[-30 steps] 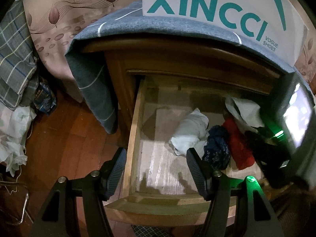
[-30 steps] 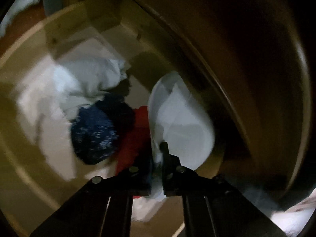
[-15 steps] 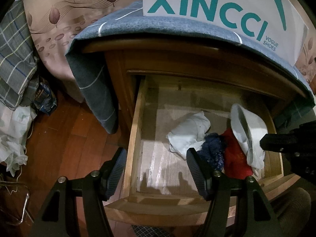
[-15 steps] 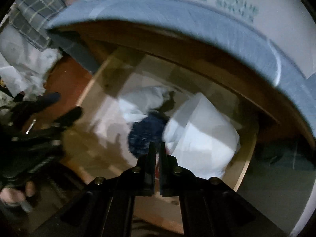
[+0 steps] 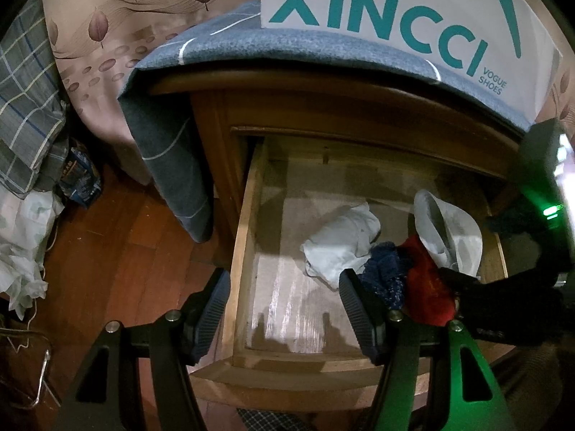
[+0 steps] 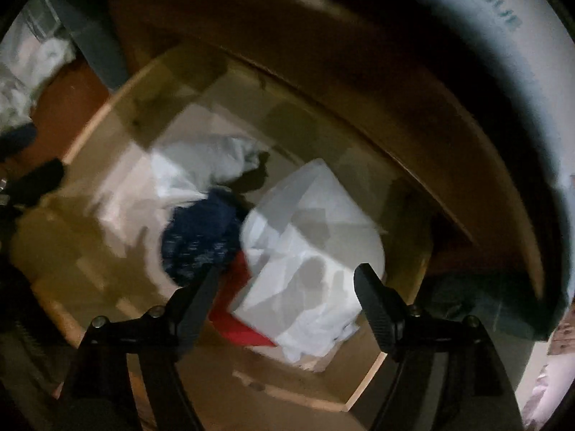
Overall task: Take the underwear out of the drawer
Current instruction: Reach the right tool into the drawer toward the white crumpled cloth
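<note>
The wooden drawer [image 5: 248, 251] stands pulled out. A crumpled white garment [image 5: 341, 248], a dark blue one [image 5: 384, 280], a red one [image 5: 427, 287] and a pale grey-white one [image 5: 445, 233] lie in it. My left gripper [image 5: 284, 301] hangs open over the drawer's front left corner, holding nothing. My right gripper [image 6: 287, 280] is over the right side of the pile and its jaws are opening. The grey-white garment [image 6: 312, 251] lies below and between its fingers, and neither pad presses on it. Beside it are the blue garment [image 6: 201, 237] and the red one [image 6: 237, 327].
The nightstand is draped with a blue-grey cloth [image 5: 172, 165] and carries a white XINCCI shoebox [image 5: 377, 10]. A bed with a leaf-patterned sheet [image 5: 125, 36], a plaid cloth [image 5: 25, 107] and white bags [image 5: 21, 251] crowd the left. Wooden floor [image 5: 118, 258] lies beside the drawer.
My right gripper was shut at the grey-white garment's edge and rose with it, then sank again. Its jaws now stand wide and the garment rests on the pile. The left gripper kept still.
</note>
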Available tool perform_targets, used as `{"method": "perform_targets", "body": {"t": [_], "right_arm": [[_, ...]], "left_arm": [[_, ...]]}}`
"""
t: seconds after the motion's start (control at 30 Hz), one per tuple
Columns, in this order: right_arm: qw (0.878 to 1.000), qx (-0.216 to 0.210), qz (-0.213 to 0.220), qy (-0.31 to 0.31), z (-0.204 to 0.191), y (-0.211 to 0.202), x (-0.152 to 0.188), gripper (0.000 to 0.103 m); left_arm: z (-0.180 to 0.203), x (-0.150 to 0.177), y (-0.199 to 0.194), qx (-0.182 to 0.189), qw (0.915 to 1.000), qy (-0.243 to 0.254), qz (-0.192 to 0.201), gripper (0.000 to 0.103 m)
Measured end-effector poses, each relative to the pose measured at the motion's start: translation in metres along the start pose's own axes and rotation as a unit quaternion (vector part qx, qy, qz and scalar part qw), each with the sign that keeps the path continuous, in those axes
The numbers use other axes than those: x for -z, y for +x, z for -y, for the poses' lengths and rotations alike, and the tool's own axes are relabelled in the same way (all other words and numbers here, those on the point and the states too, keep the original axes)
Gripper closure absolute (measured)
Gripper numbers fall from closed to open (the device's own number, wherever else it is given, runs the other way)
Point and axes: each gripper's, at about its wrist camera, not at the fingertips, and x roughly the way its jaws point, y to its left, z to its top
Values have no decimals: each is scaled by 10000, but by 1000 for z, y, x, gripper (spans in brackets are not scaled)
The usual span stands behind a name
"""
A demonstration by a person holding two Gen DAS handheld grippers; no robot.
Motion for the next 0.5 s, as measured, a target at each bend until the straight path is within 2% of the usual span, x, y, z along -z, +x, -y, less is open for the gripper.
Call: {"method": "perform_targets", "body": {"t": [0.2,0.27,0.3,0.33,0.5], "right_arm": [[9988,356,-224,-259,3,28,2,24],[9988,381,-195,-229,10,34,5,31],[9989,364,-205,-216,12,36,6,42],[9990,347,-200,-197,15,38,7,48],[9968,643,54,-477,15,40,10,49]], "left_arm": [[0,-1,1,8,10000,-9,-27,38],[0,-1,2,17,10000,-5,-39,38],[1,-1,2,12,10000,0,-43,38],[1,-1,2,15,10000,8,-42,38],[2,0,4,7,10000,-1,-53,38]]}}
